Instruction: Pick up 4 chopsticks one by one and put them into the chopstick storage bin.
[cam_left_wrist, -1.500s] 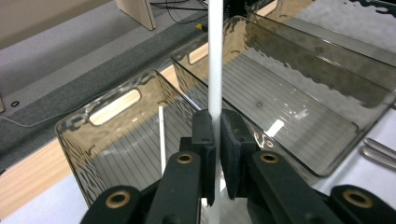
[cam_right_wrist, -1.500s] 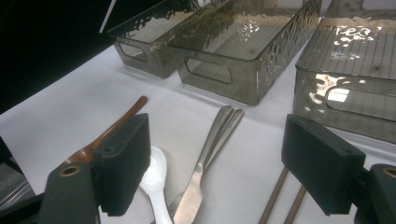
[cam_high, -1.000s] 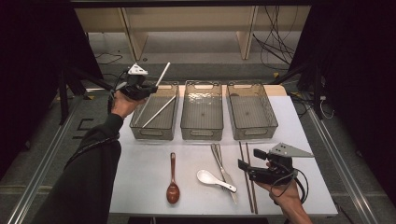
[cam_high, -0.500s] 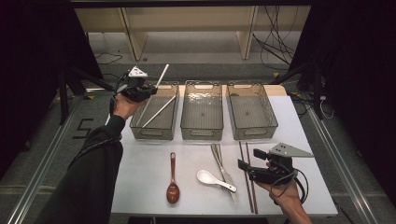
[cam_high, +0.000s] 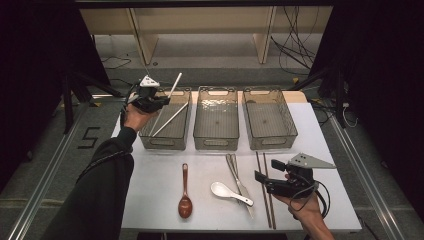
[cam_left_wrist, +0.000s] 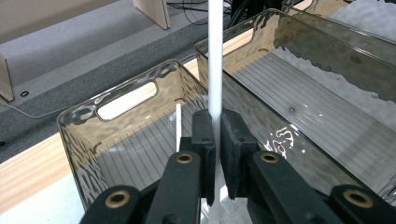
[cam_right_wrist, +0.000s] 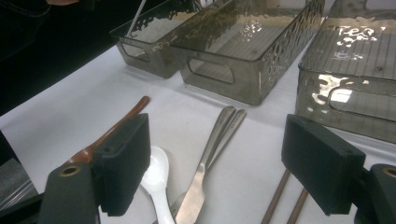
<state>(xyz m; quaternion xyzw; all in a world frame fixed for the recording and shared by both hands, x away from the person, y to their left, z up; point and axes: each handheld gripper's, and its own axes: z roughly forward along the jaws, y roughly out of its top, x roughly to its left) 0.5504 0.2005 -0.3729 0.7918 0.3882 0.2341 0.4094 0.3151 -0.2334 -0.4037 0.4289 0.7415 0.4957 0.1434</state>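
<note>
My left gripper (cam_high: 164, 99) is over the back left corner of the left clear bin (cam_high: 162, 142), shut on a white chopstick (cam_high: 174, 84) that slants up and to the right. In the left gripper view both pads pinch this chopstick (cam_left_wrist: 215, 56) near its lower end. A second white chopstick (cam_high: 170, 120) lies slanted inside that bin. My right gripper (cam_high: 266, 171) is at the table's front right, open, with nothing between its pads (cam_right_wrist: 123, 156). It is beside two brown chopsticks (cam_high: 265, 192).
Middle bin (cam_high: 216, 145) and right bin (cam_high: 272, 142) stand in a row with the left one. On the white table (cam_high: 150, 185) lie a brown wooden spoon (cam_high: 185, 192), a white ceramic spoon (cam_high: 227, 192) and metal knives (cam_high: 239, 180).
</note>
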